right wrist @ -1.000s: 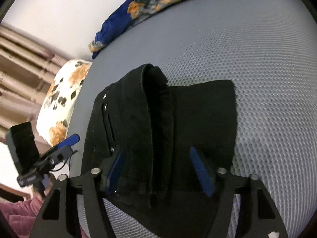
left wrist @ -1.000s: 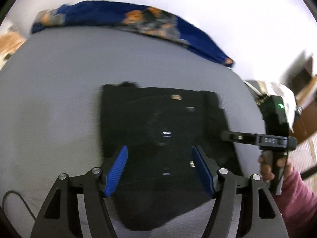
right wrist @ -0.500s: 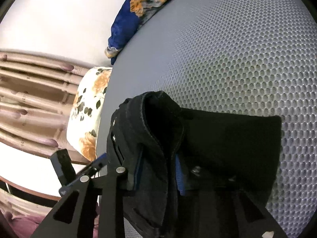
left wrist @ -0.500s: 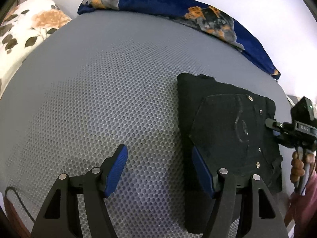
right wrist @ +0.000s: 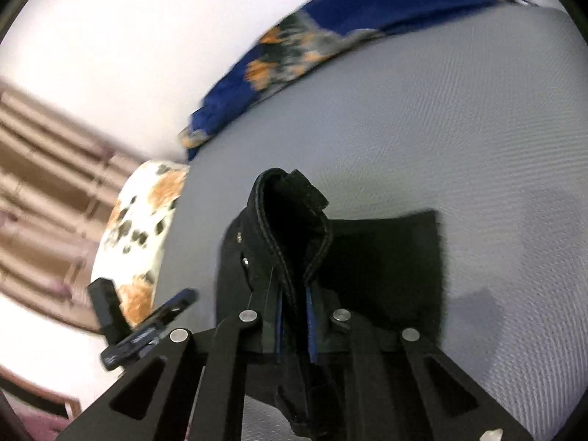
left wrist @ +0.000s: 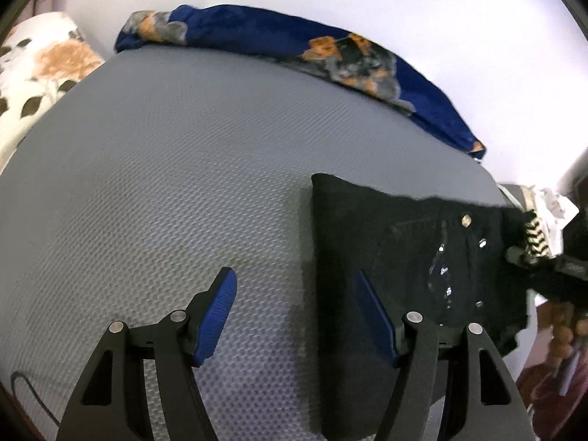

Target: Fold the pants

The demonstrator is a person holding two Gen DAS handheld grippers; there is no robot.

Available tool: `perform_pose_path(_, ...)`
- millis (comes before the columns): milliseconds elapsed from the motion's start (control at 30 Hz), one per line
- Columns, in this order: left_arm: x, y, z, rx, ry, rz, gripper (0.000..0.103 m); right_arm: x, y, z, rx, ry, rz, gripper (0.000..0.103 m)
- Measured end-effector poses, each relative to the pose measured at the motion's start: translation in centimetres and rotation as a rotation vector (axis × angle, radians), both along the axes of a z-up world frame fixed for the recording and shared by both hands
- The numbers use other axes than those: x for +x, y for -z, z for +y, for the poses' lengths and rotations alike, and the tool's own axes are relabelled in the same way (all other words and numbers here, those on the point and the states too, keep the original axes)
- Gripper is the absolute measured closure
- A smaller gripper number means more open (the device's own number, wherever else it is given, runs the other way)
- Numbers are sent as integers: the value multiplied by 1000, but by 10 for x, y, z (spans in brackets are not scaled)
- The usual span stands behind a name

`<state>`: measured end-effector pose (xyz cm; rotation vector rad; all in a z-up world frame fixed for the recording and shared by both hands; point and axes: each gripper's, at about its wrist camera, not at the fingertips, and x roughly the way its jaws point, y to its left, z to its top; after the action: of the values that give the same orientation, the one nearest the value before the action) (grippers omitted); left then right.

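Black denim pants (left wrist: pixel 397 257), folded into a compact rectangle, lie on the grey mesh-textured mattress (left wrist: pixel 176 191), toward its right side in the left wrist view. Metal rivets and a back pocket face up. Right gripper (right wrist: pixel 294 325): its blue fingers (right wrist: pixel 312 330) are closing, nearly together, with a thick fold of the waistband edge pinched between them; that edge stands lifted off the mattress while the rest of the garment lies flat behind it. Left gripper (left wrist: pixel 297 312): fingers spread wide, nothing between them but bare mattress; its right-hand finger (left wrist: pixel 375 316) overlaps the near left edge of the pants in view, contact not discernible. Blue floral cloth (left wrist: pixel 294 47) is bunched along the far edge of the mattress against the white wall. Floral pillow (left wrist: pixel 40 70) sits at the far left corner. A person's fingers (left wrist: pixel 562 327) and dark red sleeve show at the right border of the left view, blurred.
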<state>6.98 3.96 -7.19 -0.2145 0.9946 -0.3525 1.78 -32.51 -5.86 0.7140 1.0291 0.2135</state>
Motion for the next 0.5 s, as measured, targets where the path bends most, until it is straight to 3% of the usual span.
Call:
perform_pose_path(133,-2,-3,-12,-27,62,0,35,-5,40,-16,-81,63,106,92)
perform_pose_path(200,-3,-4,-23,-24,106,-1,35,-4,52,-20,-96,73,108,88)
perform_pose_path(400,-13,-10,-60,-2,248,-39,35,2,40,-8,-161,70,116,73)
perform_pose_path(500,-18,-7,-77,28,320,-37,35,-12,34,-12,-169,85,115,73)
